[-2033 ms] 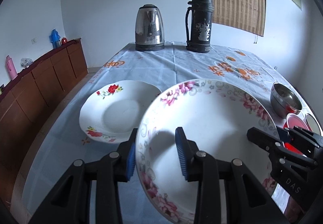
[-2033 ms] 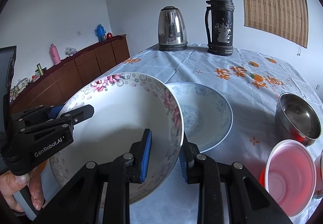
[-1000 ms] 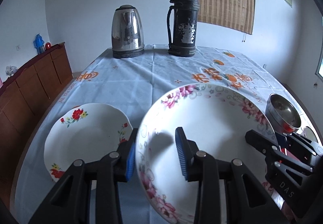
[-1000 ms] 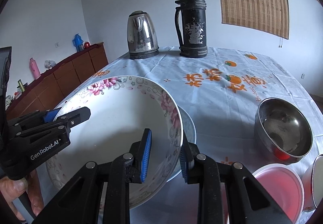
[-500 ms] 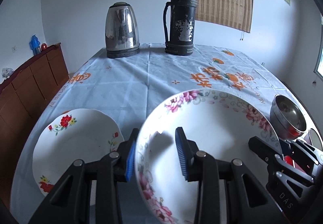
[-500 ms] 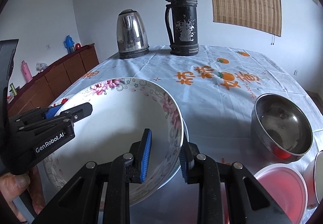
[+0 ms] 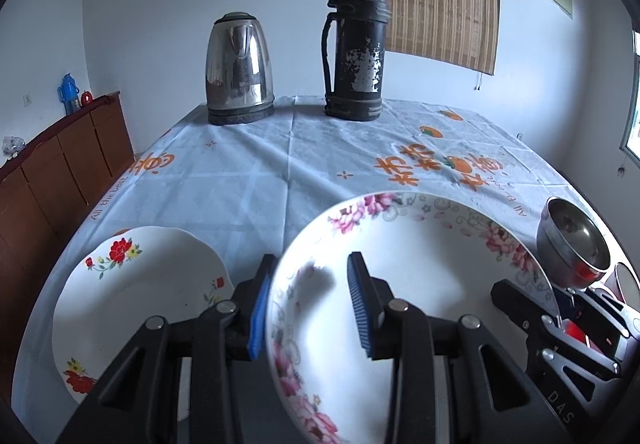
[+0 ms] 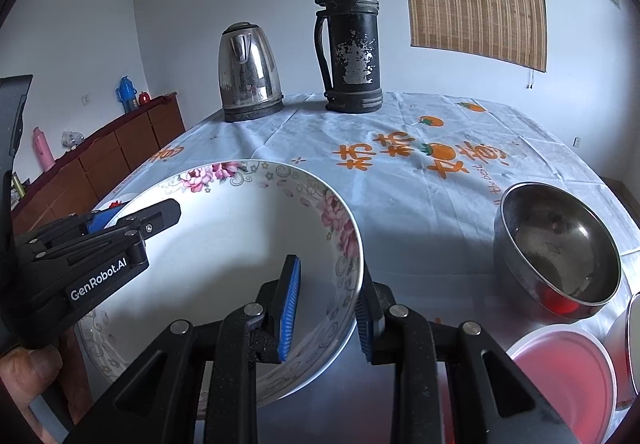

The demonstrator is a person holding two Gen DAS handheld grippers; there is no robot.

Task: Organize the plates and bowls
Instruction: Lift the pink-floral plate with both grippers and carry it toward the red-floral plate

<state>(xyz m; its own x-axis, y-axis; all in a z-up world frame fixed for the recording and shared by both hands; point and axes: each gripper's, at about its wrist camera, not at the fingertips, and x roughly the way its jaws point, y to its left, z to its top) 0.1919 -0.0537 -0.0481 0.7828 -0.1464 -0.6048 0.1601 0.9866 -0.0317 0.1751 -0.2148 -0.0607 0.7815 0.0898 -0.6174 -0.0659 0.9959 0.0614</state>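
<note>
Left wrist view: left gripper [image 7: 307, 300] pinches the near-left rim of the pink-flower bowl [image 7: 420, 284], held w/ the right gripper [image 7: 560, 328] on the opposite rim, above the tablecloth [image 7: 260, 172]. Red-flower plate [image 7: 132, 296] lies just beside, to the left.

Right wrist view: right gripper [image 8: 328, 308] clamps the bowl's right rim; steel bowl [image 8: 556, 248] and pink cup [image 8: 560, 376] sit nearby. Step looks like carrying the bowl to its spot. Next, prob. lower both sides level, then release together.
</note>
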